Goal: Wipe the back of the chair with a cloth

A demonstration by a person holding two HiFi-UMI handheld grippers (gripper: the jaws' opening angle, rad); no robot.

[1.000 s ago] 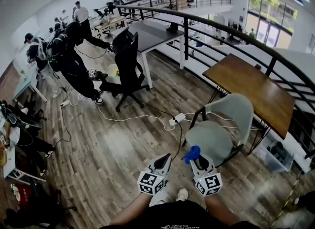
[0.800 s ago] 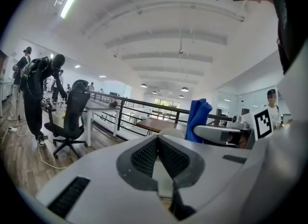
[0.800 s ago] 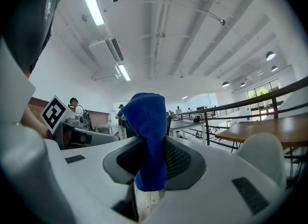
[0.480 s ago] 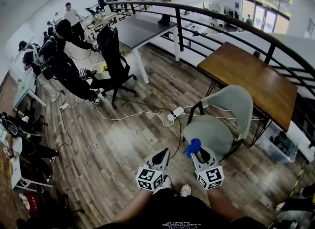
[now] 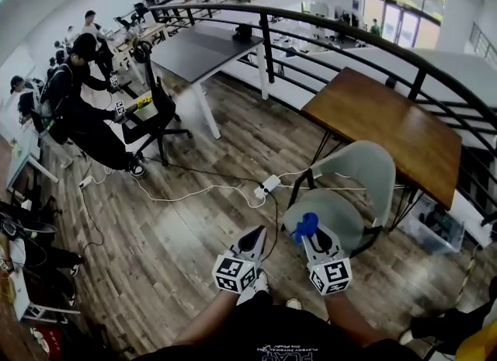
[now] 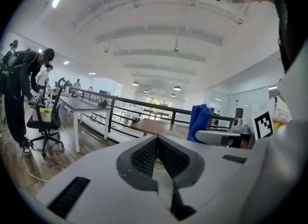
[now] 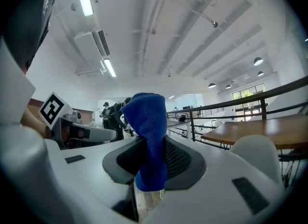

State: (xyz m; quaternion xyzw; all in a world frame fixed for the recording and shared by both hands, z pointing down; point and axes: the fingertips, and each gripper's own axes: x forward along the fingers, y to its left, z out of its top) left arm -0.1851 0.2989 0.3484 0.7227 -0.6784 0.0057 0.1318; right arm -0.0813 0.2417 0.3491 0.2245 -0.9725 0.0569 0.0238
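Observation:
A pale grey-green chair stands just ahead of me to the right, its curved back toward the wooden table. My right gripper is shut on a folded blue cloth, held over the near edge of the chair's seat. In the right gripper view the blue cloth sticks up from the closed jaws, with the chair's back low at the right. My left gripper hangs beside it, shut and holding nothing. From the left gripper view the cloth shows to the right.
A brown wooden table stands behind the chair along a black railing. A white power strip and cables lie on the plank floor. A person bends by a black office chair at the far left. A plastic box sits at the right.
The view has shifted forward and right; the chair now lies closer under both grippers. The right gripper still holds the cloth and both grippers keep their pose.

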